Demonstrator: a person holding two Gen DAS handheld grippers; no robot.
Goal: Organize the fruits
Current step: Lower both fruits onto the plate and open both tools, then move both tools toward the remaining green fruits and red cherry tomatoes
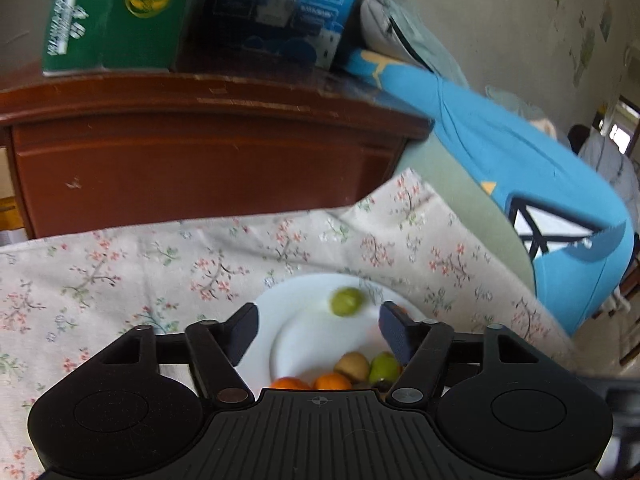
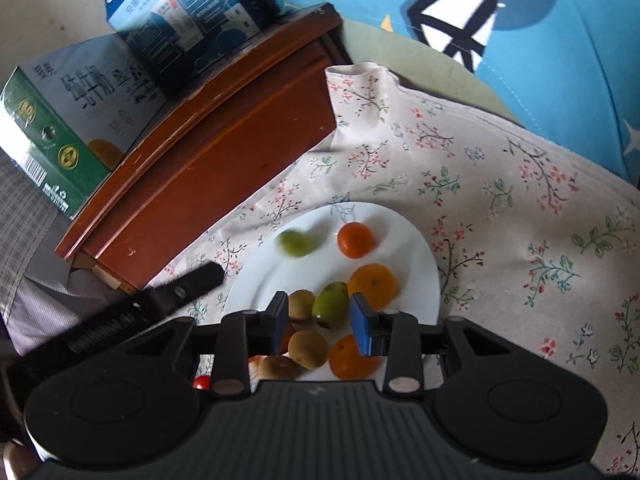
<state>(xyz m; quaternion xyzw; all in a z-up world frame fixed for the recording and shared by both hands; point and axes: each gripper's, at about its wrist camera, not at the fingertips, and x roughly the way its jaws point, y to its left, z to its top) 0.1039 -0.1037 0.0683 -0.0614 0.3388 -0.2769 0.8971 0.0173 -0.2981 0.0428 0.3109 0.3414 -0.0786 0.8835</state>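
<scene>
On my left the wooden cabinet stands right against the far edge of the floral cloth, with a green carton and a blue carton on top. On my right a blue garment drapes down beside the cloth.

The white plate sits on the cloth with bare fabric on its right and far sides. My left gripper hangs over the plate's near part with its jaws spread wide and nothing between them; a blurred green fruit lies on the plate just beyond the fingertips. My right gripper is partly open, holding nothing, its pads on either side of a green pear-shaped fruit without clearly touching it, as far as I can judge.

From the right wrist I see a small orange at the far rim and a larger orange behind the right pad. Brown kiwis and another orange are partly hidden behind the gripper body. A red fruit peeks out at the lower left, mostly cut off. The other gripper's finger reaches in from the left beside the plate.
</scene>
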